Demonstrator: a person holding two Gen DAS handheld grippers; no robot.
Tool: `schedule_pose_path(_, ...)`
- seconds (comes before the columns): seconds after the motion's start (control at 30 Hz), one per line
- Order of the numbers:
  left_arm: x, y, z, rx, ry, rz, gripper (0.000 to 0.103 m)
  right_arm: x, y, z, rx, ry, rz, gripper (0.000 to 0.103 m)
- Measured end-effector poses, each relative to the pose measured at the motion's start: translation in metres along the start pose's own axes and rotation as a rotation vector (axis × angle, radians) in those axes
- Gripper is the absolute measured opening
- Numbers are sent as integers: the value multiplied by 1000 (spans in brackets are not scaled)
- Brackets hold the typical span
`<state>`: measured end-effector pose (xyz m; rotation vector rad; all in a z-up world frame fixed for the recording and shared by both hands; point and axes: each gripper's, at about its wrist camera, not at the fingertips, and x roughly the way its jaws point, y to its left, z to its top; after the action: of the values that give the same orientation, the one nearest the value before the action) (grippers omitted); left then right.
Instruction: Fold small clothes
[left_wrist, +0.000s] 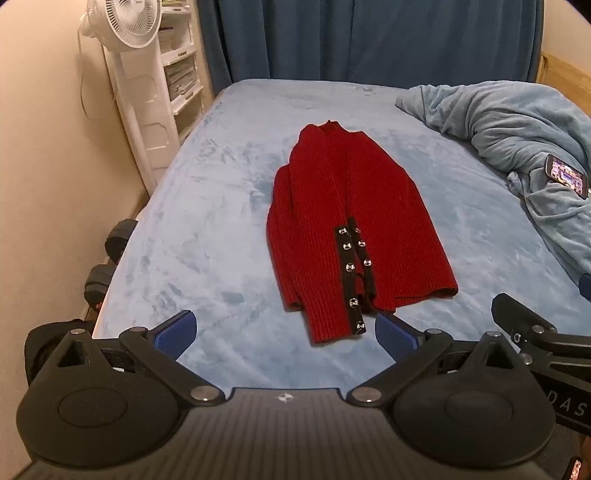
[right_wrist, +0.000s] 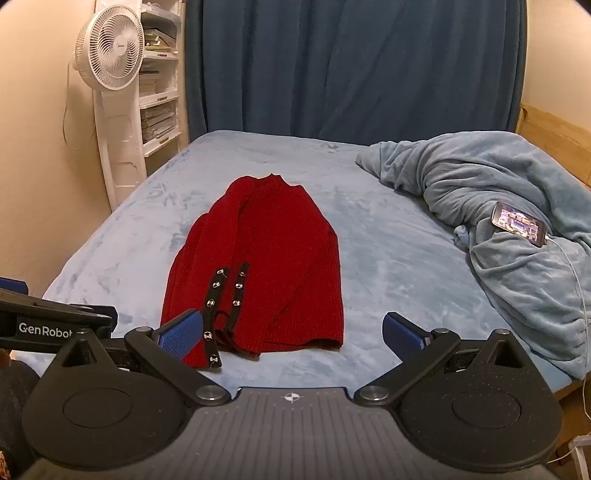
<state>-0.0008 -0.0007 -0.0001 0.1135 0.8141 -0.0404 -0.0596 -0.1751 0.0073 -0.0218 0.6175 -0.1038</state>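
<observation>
At the upper left of the left wrist view a white fan (left_wrist: 123, 22) stands against the wall beside white shelves (left_wrist: 183, 70), with a dark blue curtain (left_wrist: 369, 37) behind the bed (left_wrist: 184, 221). In the middle of the frame the red sweater (left_wrist: 347, 221) lies flat on the light blue bedcover, sleeves folded in, its black button strips (left_wrist: 351, 273) pointing toward the lower edge. Below it the left gripper (left_wrist: 284, 332) is spread wide and holds nothing, its blue pads (left_wrist: 177, 330) above the cover just short of the sweater's hem. At the right a rumpled blue blanket (left_wrist: 517, 122) carries a lit phone (left_wrist: 567, 175). In the right wrist view the right gripper (right_wrist: 291, 332) is likewise released and empty, its left pad overlapping the sweater's near edge in the frame; contact cannot be told.
</observation>
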Motion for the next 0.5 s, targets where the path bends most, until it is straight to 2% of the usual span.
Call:
schedule_pose_path(0.07, 1, 0, 1, -5, 27, -13, 103, 0, 0, 0, 8, 6, 9, 102)
schedule_pose_path(0.5, 6, -1, -2, -7, 30, -14, 103, 5, -5, 1, 9, 10, 3, 102)
